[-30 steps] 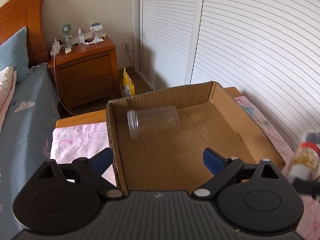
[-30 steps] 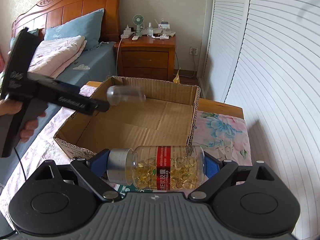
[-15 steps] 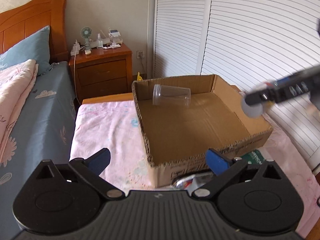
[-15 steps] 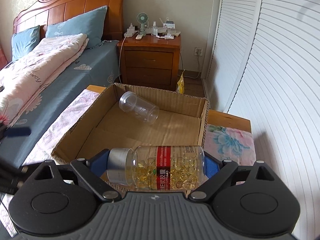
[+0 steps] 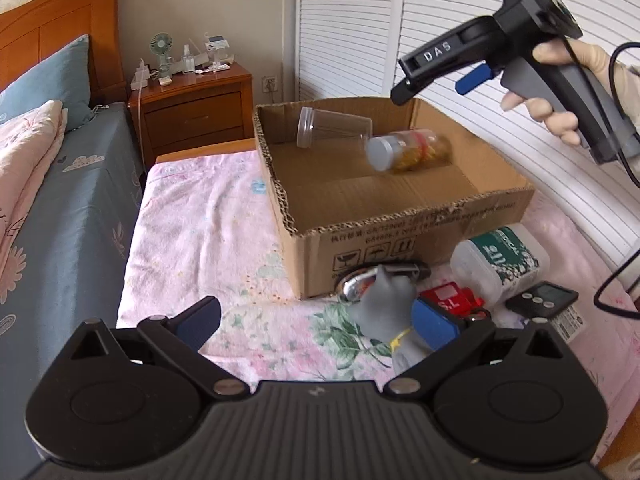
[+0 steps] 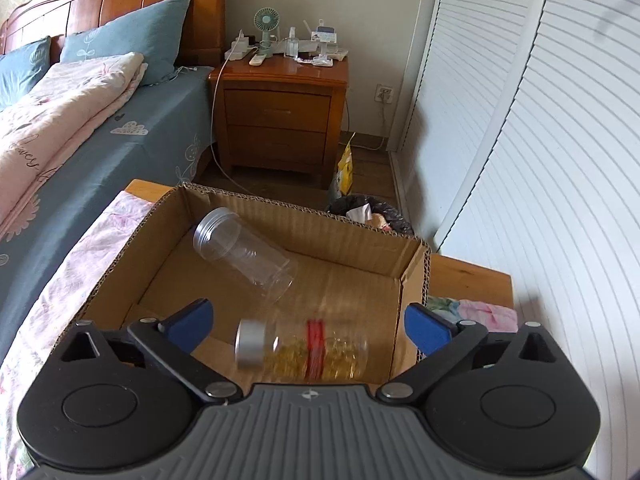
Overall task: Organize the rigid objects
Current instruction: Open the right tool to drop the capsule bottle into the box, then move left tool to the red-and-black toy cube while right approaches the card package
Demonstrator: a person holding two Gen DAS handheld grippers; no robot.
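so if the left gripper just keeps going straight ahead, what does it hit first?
Probably the grey toy figure lying just ahead between the open left gripper fingers, then the cardboard box; depth is uncertain.

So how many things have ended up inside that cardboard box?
2. A clear empty jar lies on its side near the far wall of the box; a capsule bottle, blurred, lies beside it, nearer the right claw. Nothing else shows inside.
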